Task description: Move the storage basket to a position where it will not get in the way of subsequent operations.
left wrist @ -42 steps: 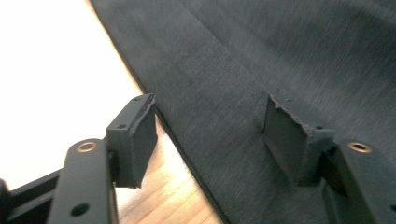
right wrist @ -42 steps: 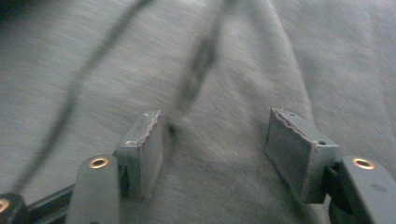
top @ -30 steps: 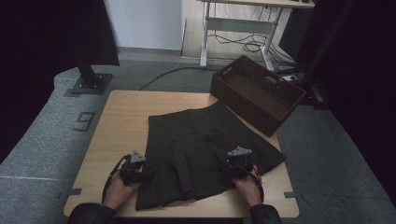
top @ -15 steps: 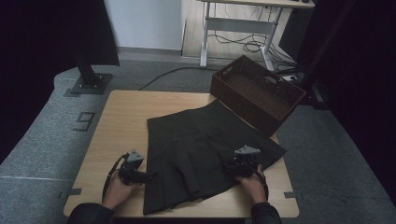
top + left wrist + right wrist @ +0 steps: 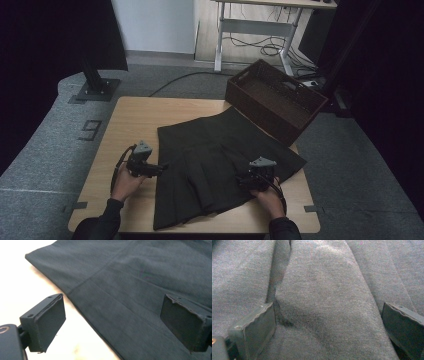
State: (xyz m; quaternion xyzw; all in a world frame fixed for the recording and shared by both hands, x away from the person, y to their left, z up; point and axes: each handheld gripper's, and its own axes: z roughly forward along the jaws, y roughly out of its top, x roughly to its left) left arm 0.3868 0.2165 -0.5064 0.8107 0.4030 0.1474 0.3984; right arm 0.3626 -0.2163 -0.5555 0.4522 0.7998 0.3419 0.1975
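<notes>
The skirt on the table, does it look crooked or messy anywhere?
Yes. The dark skirt lies askew on the wooden table, one corner hanging past the right edge beside the wicker basket. Its near hem looks uneven, and the right gripper view shows a small pucker along a pleat.

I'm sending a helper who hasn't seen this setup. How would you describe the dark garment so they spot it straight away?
Find the light wooden table in the middle of the grey floor. Spread flat across it lies the dark pleated skirt, between the left gripper and the right gripper. Unlike the brown woven basket at the table's far right corner, it is soft, flat cloth.
</notes>
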